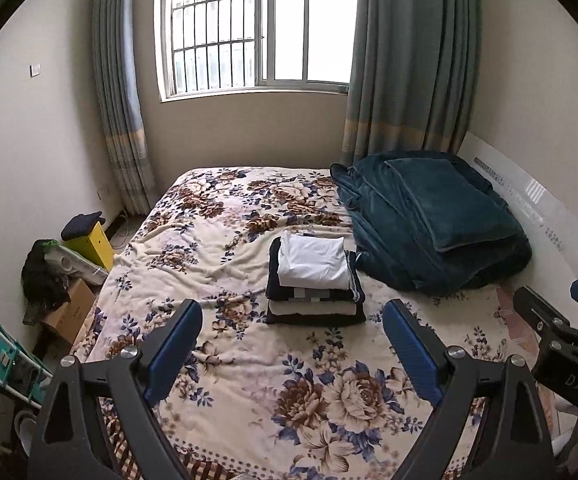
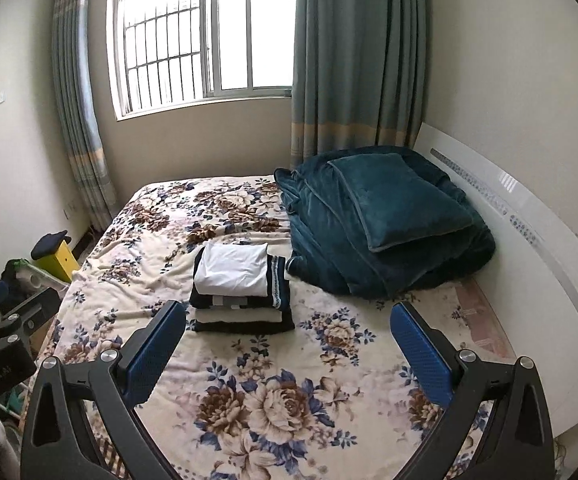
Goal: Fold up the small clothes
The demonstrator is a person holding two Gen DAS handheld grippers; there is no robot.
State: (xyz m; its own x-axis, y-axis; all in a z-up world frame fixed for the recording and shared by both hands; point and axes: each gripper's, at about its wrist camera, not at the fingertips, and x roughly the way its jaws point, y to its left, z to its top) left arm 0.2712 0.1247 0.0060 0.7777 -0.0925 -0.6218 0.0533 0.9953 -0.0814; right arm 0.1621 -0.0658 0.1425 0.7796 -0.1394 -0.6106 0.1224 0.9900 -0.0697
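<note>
Bed with cream floral blanket in brown and blue (image 1: 217, 240) fills most of both views, white headboard panel (image 2: 529, 240) along its right side. Barred window with teal curtains (image 1: 257, 28) on the far wall. Rumpled dark teal plush duvet with a matching pillow on top (image 1: 429, 220) sits in the far right corner of the bed, against the headboard.

Stack of folded small clothes (image 1: 313, 280) lies mid-bed, just left of the duvet and close to its edge: white folded piece on top, dark navy items and 1 cream layer beneath, a trimmed navy edge showing on the right side. Stack looks squared and level.

Floor left of the bed: brown cardboard box (image 1: 73, 312), yellow box with a dark cap on it (image 1: 93, 240).

Left hand-held gripper (image 1: 293, 348): blue pads spread wide, nothing between them, held over the near blanket short of the stack. Right hand-held gripper (image 2: 289, 348): same, pads spread wide, holding nothing.
</note>
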